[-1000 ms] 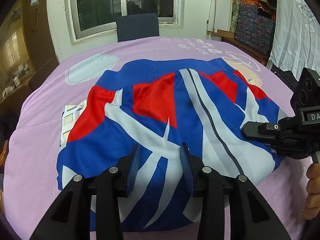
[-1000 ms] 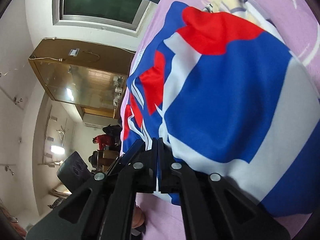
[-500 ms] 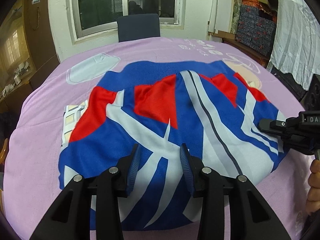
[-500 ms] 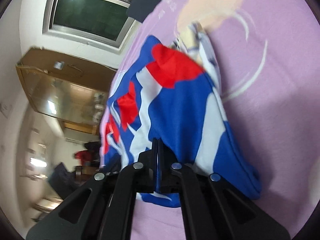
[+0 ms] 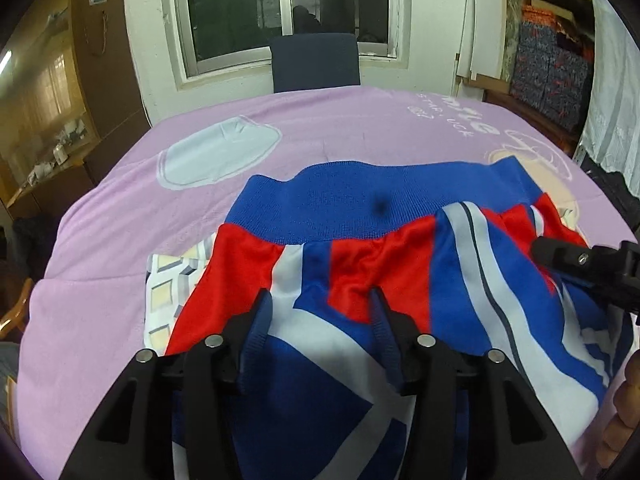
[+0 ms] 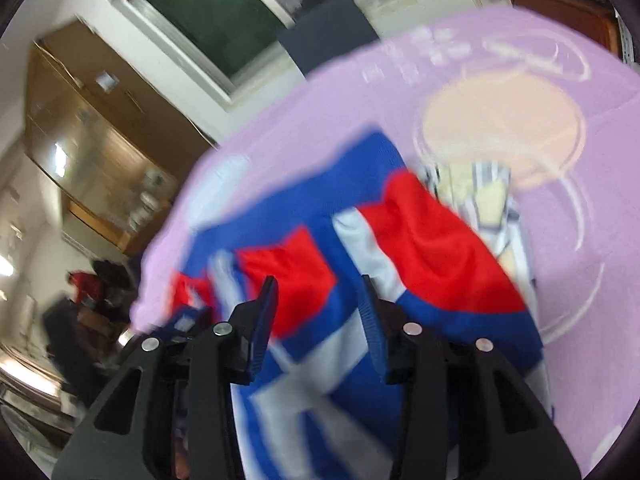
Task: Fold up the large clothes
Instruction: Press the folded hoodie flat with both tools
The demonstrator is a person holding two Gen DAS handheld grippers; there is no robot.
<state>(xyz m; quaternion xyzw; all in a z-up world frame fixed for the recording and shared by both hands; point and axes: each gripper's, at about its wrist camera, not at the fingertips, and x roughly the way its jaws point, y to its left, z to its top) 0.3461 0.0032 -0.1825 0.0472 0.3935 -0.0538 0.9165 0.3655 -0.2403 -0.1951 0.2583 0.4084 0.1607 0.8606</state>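
A: Any writing you can read?

B: Only white lettering printed on the pink cloth [image 5: 120,216] that covers the desk, at its far right. It sits upside down from the left wrist view and I can make out something like "STAR" and "LUCK"; the rest is too small. In the right wrist view the same lettering is blurred past reading.

A: Where is the garment?

B: The blue, red and white jacket [image 5: 400,280] lies folded on the pink cloth, its blue ribbed hem [image 5: 340,208] on the far side. A checked yellow-and-grey piece of fabric [image 5: 168,284] pokes out from under its left edge.

A: And the claws?

B: The left claw [image 5: 320,312] hangs over the near part of the jacket, its jaws spreading, nothing pinched between the blue pads. The right claw [image 6: 318,300] is also over the jacket, jaws parting, with cloth seen through the gap but not gripped. Its black body shows at the right edge of the left wrist view, with a hand [image 5: 624,412] below it.

A: What else is around?

B: A dark blue chair back [image 5: 316,62] at the far edge of the desk, under a window [image 5: 288,4]. A wooden glass-fronted cabinet [image 5: 44,92] stands left, patterned boxes [image 5: 548,68] are stacked right, beside a white lace curtain [image 5: 612,92].
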